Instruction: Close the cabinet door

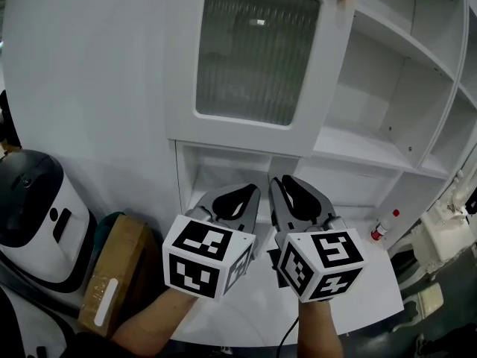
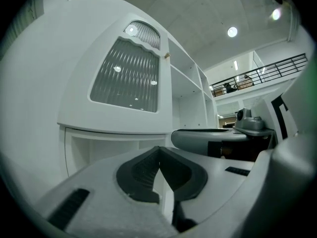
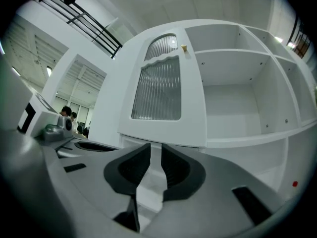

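Standing with its long axis upright, the cabinet door (image 1: 253, 58) is facing near. The left hand-held gripper (image 2: 159, 150) is sitting closed, the right hand-held gripper (image 3: 155, 148) gaping narrowly, empty.

Left gripper (image 1: 237, 192): being held level, just beside the right one; jaws being pressed together at the tips, nothing between | Right gripper (image 1: 294, 189): being held level; jaws being held a narrow slit apart, nothing between | Forearms: both being stretched forward.
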Tool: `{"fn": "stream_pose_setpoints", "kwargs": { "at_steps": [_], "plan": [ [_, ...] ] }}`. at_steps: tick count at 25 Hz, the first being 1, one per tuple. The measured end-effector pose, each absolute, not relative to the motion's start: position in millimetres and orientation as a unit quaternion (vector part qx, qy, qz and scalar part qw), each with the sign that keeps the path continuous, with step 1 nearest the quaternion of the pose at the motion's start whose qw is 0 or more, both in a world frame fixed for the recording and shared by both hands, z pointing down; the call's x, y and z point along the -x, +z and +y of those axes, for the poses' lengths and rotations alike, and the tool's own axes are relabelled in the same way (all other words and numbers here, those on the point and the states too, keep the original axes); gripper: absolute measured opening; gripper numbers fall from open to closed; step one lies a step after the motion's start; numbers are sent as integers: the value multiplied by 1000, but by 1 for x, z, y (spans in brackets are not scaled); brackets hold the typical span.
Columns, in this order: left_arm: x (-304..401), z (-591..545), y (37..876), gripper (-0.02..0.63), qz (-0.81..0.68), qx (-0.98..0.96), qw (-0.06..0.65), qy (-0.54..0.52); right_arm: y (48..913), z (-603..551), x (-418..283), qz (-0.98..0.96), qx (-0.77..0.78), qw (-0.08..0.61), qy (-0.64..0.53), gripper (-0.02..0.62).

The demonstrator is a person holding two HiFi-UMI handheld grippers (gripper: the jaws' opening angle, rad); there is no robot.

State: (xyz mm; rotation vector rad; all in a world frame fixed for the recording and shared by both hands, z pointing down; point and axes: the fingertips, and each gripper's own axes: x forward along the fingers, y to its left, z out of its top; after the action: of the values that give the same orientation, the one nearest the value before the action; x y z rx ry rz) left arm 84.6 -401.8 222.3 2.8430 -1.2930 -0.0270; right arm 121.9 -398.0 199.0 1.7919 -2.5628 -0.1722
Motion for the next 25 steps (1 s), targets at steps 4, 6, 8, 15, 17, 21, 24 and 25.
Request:
{"fn": "stream_pose_setpoints", "kwargs": {
  "at_steps": [4,6,8,15,17,21,24,25],
  "plan": [
    [-72,-390,225,12,-415,-910,10,-7,206,-386,-108,-819,-571,10,-50,69],
    [-66,-384,226,12,-416,-909,11,-7,210,-379,-100,-820,-570,12,-49,64],
    [-59,-378,227,12,-417,-909,11,-7,212,-374,-93,-820,-569,14,-48,63],
    [-38,-357,230,12,-418,-909,10,-5,217,-351,-71,-819,-572,20,-48,52],
    [-33,-350,231,12,-416,-909,9,-5,220,-344,-65,-818,-573,21,-48,49],
    [-24,-338,232,12,-413,-911,9,-3,223,-330,-57,-815,-577,24,-50,37],
    [-20,-328,233,12,-409,-912,9,-3,225,-320,-51,-812,-580,27,-52,31],
    [-19,-325,233,12,-408,-913,9,-3,225,-317,-49,-812,-581,28,-52,31]
  ]
}}
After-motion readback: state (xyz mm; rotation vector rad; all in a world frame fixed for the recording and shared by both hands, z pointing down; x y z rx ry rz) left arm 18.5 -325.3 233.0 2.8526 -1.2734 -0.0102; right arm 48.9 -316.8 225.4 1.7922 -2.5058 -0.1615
